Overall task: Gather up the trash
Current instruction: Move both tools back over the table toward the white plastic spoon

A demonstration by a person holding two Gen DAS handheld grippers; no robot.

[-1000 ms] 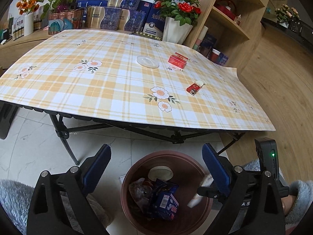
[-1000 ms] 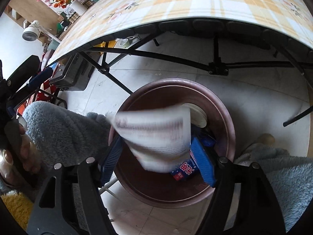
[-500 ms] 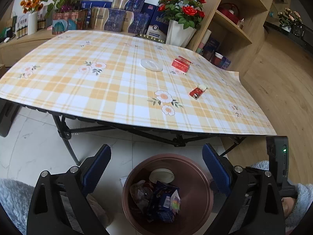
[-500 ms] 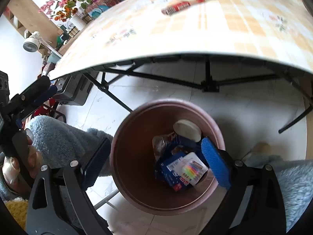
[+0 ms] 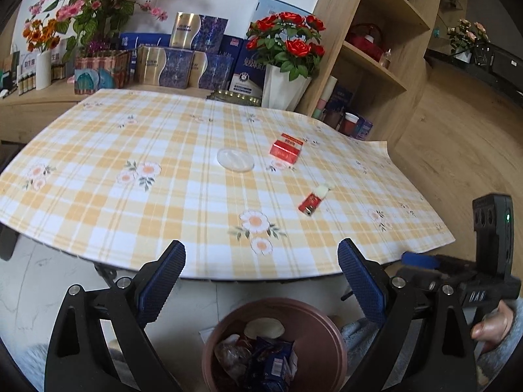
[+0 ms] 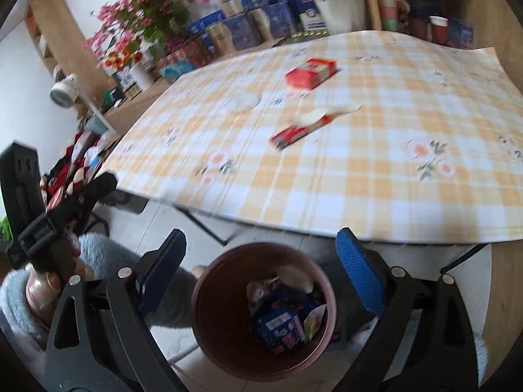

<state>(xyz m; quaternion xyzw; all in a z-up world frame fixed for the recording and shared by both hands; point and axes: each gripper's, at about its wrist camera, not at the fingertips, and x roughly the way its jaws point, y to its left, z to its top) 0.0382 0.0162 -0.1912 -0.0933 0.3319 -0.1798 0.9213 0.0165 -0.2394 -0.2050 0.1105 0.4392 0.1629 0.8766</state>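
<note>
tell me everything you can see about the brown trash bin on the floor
The trash bin is a round, open-topped bucket, reddish-brown, probably plastic, with a smooth rim and no lid. It stands upright on the pale tiled floor just in front of the table's near edge. It is partly filled: a blue printed carton, crumpled clear wrapping and a pale round lid-like piece lie inside. Nothing but its contents and the floor appears to touch it.

Sitting just below the right gripper (image 6: 261, 271): bin (image 6: 209, 320) holding wrappers (image 6: 281, 323); lying ahead on the table (image 6: 359, 176): carton (image 6: 310, 73), tube (image 6: 299, 130).
</note>
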